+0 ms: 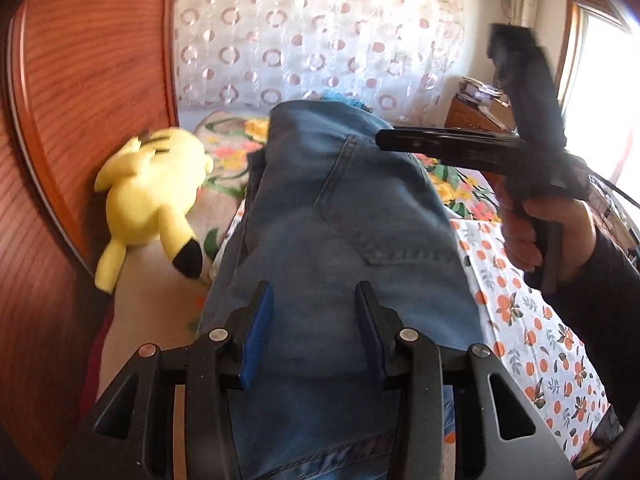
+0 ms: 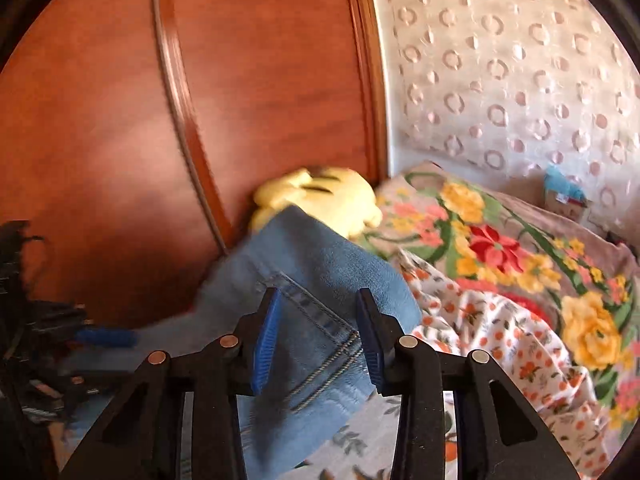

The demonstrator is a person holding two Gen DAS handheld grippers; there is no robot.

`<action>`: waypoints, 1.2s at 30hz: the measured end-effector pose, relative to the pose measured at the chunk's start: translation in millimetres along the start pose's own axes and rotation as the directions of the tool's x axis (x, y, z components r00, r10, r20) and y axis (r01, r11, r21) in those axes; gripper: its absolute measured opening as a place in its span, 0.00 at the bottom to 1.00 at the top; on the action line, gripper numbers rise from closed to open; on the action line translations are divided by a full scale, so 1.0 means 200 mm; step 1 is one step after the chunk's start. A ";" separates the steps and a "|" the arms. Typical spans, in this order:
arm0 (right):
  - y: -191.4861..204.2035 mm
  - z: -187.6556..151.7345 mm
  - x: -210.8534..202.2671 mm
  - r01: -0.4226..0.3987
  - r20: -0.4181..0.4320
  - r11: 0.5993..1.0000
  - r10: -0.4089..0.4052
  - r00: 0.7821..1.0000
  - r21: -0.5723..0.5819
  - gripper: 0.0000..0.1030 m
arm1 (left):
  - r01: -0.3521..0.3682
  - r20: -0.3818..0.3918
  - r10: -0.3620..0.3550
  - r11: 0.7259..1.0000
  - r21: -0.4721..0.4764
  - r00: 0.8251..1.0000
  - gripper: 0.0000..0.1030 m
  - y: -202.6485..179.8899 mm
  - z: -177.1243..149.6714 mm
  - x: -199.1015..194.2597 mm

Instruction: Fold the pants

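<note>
yellow plush toy (image 1: 152, 192), wooden headboard (image 1: 88, 92); floral bedspread (image 2: 520, 256)

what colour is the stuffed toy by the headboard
Yellow, with black ear tips and dark stripes on its back. The stuffed toy shows best in the left wrist view.

No legible text or labels.

Bed (image 1: 532, 320): jeans (image 1: 340, 232), plush (image 1: 152, 200).
</note>
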State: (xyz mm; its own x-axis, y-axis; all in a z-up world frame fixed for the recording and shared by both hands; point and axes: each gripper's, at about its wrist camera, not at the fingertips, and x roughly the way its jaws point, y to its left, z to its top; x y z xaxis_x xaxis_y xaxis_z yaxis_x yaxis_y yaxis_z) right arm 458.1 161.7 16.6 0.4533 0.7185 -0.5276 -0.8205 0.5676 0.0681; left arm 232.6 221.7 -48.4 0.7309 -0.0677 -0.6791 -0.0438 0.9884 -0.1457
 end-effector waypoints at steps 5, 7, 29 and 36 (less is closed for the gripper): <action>-0.08 -0.02 0.20 0.062 -0.109 0.996 -0.054 0.993 0.069 0.38 | -0.035 -0.007 0.035 0.999 -0.010 0.999 0.42 0.04 -0.09 0.06; -0.07 -0.03 0.19 0.064 -0.092 0.996 -0.058 0.994 0.064 0.38 | -0.023 0.000 0.023 0.999 -0.025 1.000 0.42 0.05 -0.10 0.05; 0.44 -0.54 -0.45 -0.014 -0.025 1.000 0.014 1.000 0.002 0.38 | -0.064 0.131 0.068 0.997 -0.032 0.989 0.77 -0.12 -0.21 -0.29; 0.45 -0.61 -0.50 0.005 -0.033 0.999 -0.004 0.999 0.053 0.38 | -0.071 0.132 0.075 0.997 -0.033 0.988 0.79 -0.16 -0.25 -0.36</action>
State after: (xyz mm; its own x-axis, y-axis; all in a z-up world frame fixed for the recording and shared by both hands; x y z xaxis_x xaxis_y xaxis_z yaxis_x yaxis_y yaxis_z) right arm 296.3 91.6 -27.3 0.4446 0.7028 -0.5554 -0.7983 0.5921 0.1102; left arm 148.1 188.4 -31.2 0.8093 0.0247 -0.5869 -0.1179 0.9856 -0.1211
